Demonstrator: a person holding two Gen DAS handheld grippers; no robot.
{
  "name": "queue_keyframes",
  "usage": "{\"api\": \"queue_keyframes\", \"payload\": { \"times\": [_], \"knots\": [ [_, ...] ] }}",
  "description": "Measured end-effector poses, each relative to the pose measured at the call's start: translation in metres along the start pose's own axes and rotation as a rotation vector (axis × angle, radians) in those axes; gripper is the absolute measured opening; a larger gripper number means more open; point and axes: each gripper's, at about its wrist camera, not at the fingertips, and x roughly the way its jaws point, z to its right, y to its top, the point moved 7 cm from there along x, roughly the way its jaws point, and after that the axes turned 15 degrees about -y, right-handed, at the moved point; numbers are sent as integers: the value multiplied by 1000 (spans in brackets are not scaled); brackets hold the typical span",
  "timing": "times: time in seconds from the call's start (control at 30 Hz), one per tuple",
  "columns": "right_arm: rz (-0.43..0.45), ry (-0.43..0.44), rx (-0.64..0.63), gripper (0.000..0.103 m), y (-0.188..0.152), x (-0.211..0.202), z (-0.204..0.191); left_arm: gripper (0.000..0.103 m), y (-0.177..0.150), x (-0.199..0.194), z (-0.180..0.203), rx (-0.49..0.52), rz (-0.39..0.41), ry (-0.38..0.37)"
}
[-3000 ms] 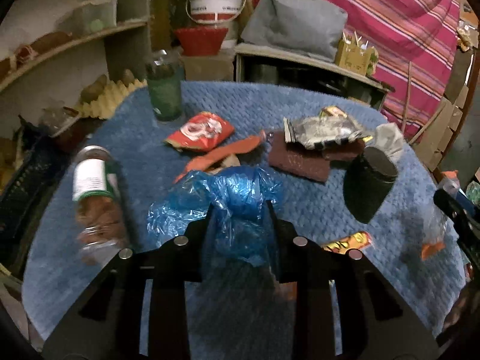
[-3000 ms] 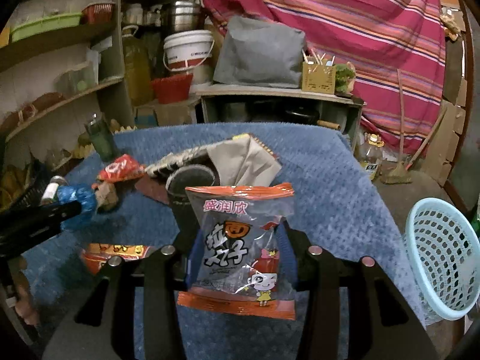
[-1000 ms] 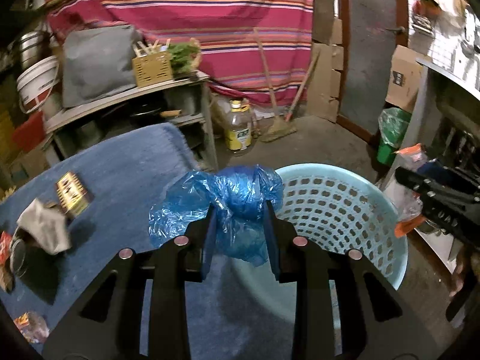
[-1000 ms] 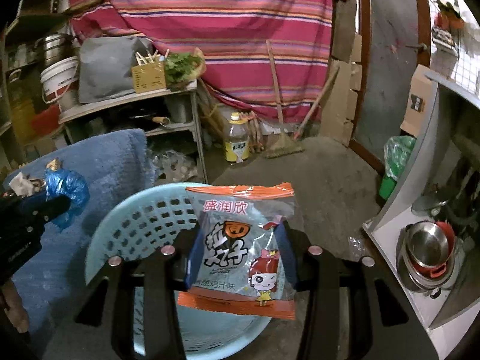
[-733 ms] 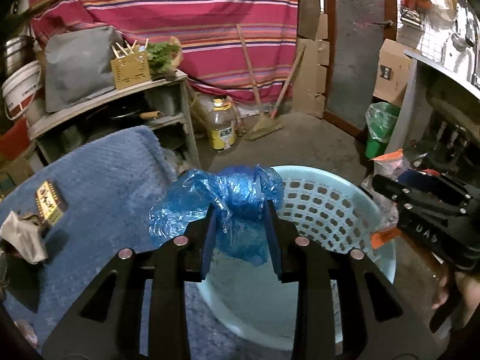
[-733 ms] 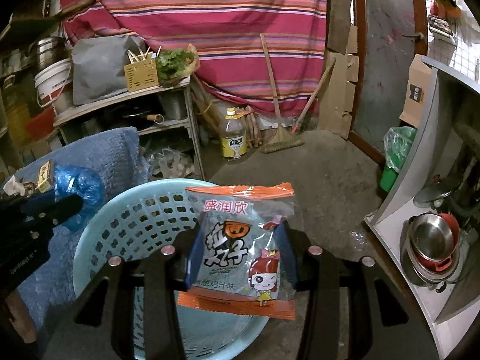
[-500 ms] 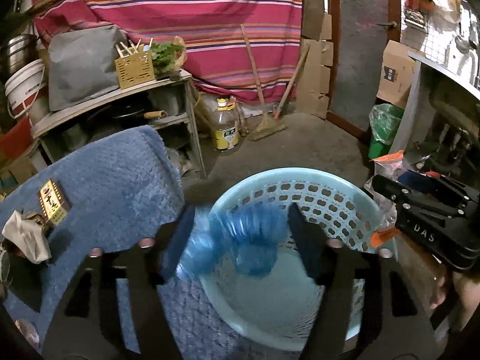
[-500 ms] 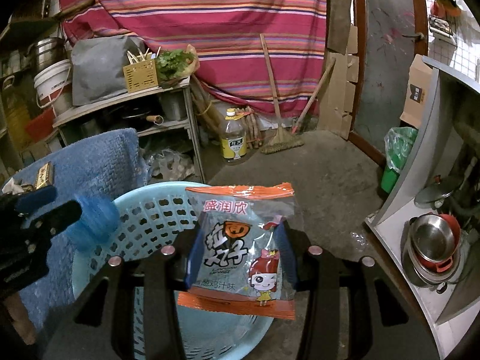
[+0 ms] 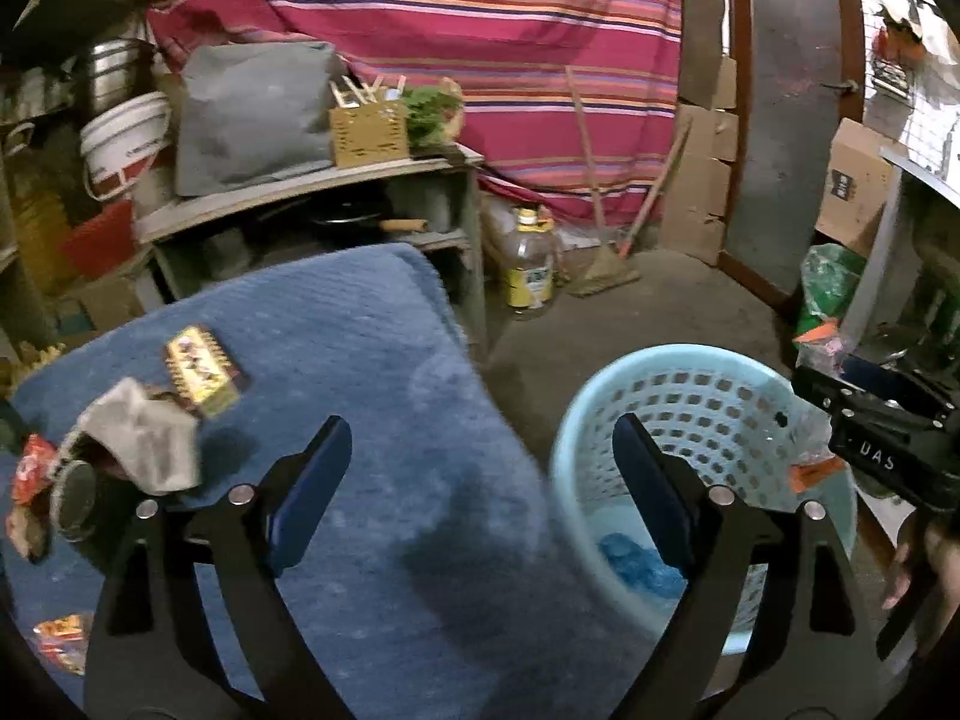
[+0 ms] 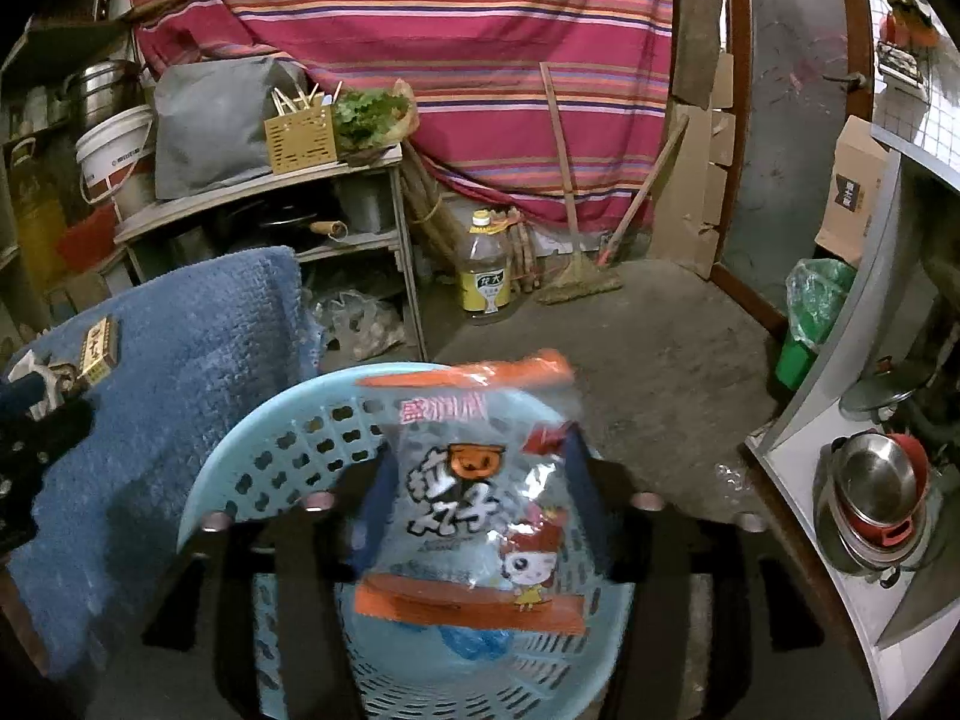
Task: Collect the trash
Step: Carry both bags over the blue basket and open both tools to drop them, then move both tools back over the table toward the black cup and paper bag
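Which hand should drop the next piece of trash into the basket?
Right. The right hand-held gripper has a snack packet between its fingers above the basket; the left hand-held gripper is open and empty.

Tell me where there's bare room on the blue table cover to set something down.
The blue table cover is bare from the yellow packet across to its edge by the basket. The far left is crowded: the grey crumpled paper and red wrappers.

Pale blue perforated basket (image 10: 288, 450), orange-edged snack packet (image 10: 474, 498), seemingly magenta striped curtain (image 9: 480, 18).
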Motion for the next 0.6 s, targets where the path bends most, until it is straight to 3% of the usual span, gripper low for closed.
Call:
{"api": "queue_keyframes", "payload": {
  "times": [0.17,0.6],
  "knots": [
    [-6,-20,3,83,-2,-1,-8,92,2,-27,-23,-22,39,40],
    [35,-3,-5,88,6,-43,-39,94,-3,-91,-73,-40,97,114]
  ]
}}
